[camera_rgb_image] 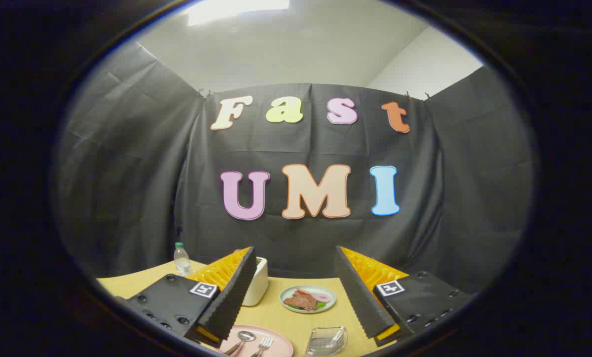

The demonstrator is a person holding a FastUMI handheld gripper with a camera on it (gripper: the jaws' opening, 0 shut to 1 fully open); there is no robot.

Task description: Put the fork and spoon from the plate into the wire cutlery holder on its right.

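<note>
While the gripper point(296, 292) hangs above the table point(286, 317) with its fingers spread wide and holding nothing, the pink plate point(281, 347) lies low in the frame, just ahead of the left finger. On it rest the spoon point(241, 339) and, just to its right, the fork point(262, 344). The clear cutlery holder point(327, 340) sits to the plate's right, apart from it. Farther back, between the fingers, a pale green plate of food point(308, 299) stands. A white container point(257, 282) peeks from behind the left finger, and a water bottle point(181, 259) stands at lower left.
</note>
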